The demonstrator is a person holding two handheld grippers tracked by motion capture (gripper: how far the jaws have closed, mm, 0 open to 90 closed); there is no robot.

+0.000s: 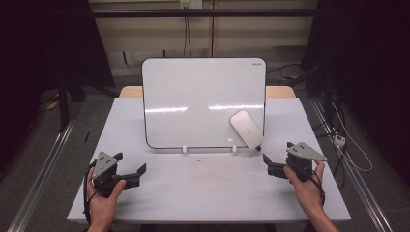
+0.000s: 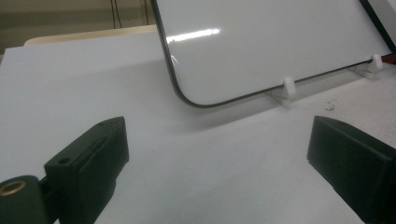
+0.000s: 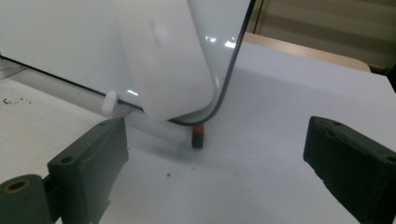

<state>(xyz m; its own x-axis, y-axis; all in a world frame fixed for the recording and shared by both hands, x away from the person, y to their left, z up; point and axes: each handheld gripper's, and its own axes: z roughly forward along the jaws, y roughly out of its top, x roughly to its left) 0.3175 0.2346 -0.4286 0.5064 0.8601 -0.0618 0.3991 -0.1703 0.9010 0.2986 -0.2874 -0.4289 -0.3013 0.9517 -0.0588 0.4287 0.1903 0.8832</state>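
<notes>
High view: eraser, pale oblong, clings tilted to lower-right corner of whiteboard; board stands on two white clip feet mid-table; small dark marker w/ red band shows in right gripper view just below board's corner; right gripper near eraser, jaws wide apart, empty; left gripper well apart at board's left, jaws likewise spread, empty. Step judged: reach for eraser w/ right gripper; approach square to its long sides, close across narrow width, peel off gently so board doesn't tip.
</notes>
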